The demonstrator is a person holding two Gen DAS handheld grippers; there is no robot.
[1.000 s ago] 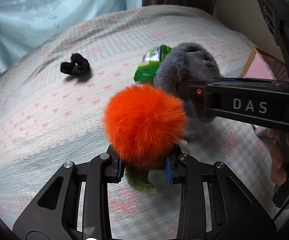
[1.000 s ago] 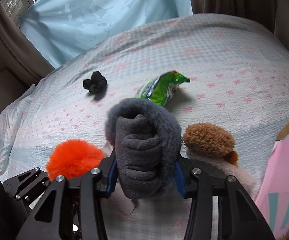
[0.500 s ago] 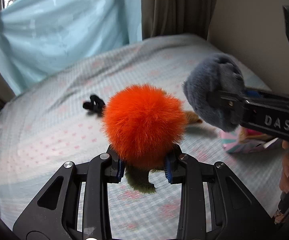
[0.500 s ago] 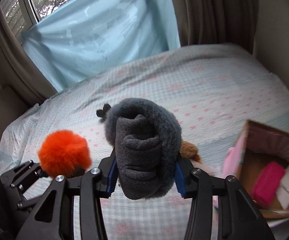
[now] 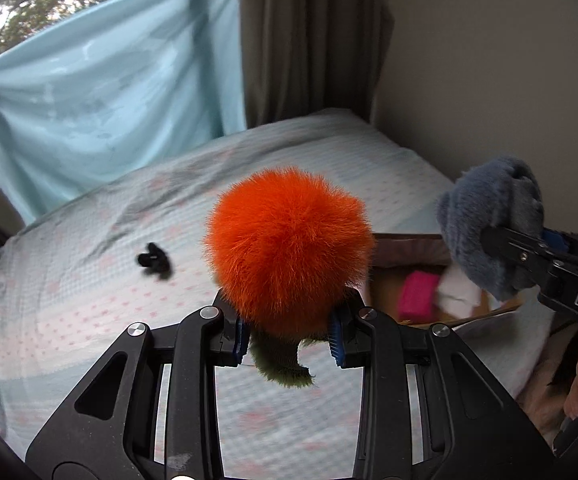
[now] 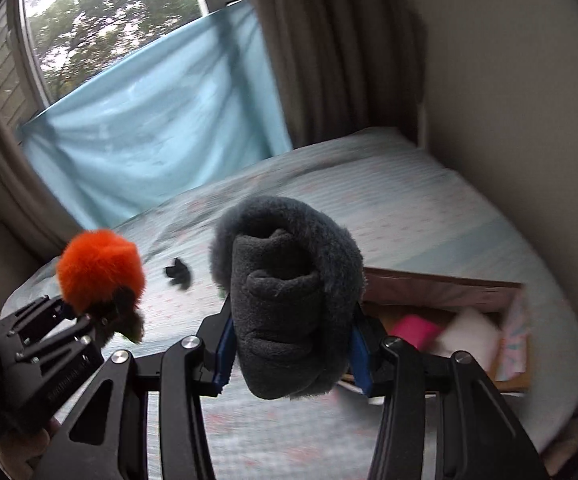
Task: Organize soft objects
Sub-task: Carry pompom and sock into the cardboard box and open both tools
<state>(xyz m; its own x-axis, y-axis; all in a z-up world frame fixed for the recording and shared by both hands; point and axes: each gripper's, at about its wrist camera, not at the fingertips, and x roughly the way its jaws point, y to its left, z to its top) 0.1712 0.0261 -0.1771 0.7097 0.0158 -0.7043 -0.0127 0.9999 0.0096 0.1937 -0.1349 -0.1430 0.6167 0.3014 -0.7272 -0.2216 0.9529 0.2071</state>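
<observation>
Bedroom: patterned bed (image 5: 89, 300) under a curtained window. Left gripper (image 5: 289, 336) pinches an orange pompom toy (image 5: 289, 244); right gripper (image 6: 291, 354) clamps a grey plush roll (image 6: 285, 296). Both are held high off the sheet, likely for carrying to the cardboard box (image 6: 441, 284) at right, which holds pink and white pieces. Small black item (image 5: 153, 266) lies far left.

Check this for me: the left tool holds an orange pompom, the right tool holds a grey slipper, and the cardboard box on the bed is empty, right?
Not quite: the cardboard box isn't empty. The right wrist view shows a pink item and a white one inside. The rest stands: left tool holds the orange pompom, right tool the grey slipper.
</observation>
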